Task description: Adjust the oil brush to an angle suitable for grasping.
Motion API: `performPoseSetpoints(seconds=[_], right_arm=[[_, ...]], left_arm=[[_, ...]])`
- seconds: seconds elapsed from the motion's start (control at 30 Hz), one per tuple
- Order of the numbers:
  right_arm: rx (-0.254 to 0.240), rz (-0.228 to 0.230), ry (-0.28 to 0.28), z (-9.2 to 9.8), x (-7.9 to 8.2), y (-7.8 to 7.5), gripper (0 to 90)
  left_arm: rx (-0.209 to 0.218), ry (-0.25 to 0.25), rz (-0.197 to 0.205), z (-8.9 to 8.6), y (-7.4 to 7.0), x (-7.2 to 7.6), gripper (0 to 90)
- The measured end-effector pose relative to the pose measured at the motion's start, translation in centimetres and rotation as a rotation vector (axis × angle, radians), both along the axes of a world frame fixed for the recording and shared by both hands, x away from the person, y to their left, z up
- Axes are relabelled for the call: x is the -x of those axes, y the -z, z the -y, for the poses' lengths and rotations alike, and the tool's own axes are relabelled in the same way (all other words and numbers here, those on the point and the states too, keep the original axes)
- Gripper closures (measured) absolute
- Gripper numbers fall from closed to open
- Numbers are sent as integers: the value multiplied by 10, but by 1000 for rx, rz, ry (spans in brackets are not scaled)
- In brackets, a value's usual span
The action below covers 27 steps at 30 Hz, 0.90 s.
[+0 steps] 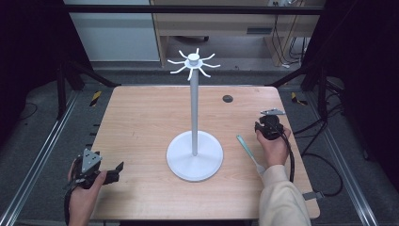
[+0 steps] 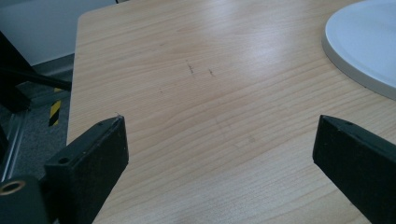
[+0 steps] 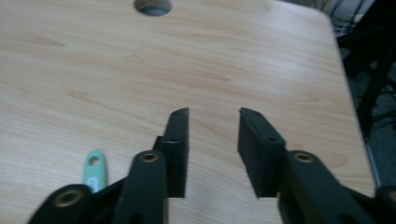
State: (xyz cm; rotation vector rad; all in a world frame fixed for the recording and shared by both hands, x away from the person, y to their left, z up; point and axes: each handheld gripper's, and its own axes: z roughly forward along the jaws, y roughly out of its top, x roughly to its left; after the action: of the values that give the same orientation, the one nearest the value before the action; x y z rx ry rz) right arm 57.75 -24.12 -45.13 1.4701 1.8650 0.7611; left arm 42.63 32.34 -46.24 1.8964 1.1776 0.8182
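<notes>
**Two open tongs waiting by the white stand**

A tall white stand (image 1: 194, 155) is standing mid-table. A green-handled tool (image 1: 247, 148) is lying at 3 o'clock from it, just beside the right gripper (image 1: 269, 123), jaws apart, nothing between them. The left gripper (image 1: 113, 173) is sitting at 8 o'clock, jaws wide apart.

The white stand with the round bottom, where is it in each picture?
High view: white stand in the table's middle, pole upright.
Left gripper view: its round base at the top right corner.
Right gripper view: not in it.
Shared landmark: the wooden table.
</notes>
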Motion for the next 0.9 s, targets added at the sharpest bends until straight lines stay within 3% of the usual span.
performPoseSetpoints(seconds=[0.17,0.2,0.23,0.27,0.3,0.4,0.9], right_arm=[[-20,-73,-51,-6,-3,7,832],[-39,-110,-77,-8,-2,10,857],[-39,-110,-77,-8,-2,10,857],[-48,-150,-108,-10,-2,14,884],[-48,-150,-108,-10,-2,14,884],[-54,-206,-171,-19,-1,23,900],[-49,-261,-224,-30,-3,32,900]], left_arm=[[-8,5,1,2,0,0,32],[-9,8,0,3,0,0,32],[-12,9,-1,3,-1,-1,32],[-13,9,-1,4,0,-1,33],[-17,11,-2,5,0,-1,33],[-25,13,-5,7,0,-1,33],[-27,19,-7,8,0,-1,34]])
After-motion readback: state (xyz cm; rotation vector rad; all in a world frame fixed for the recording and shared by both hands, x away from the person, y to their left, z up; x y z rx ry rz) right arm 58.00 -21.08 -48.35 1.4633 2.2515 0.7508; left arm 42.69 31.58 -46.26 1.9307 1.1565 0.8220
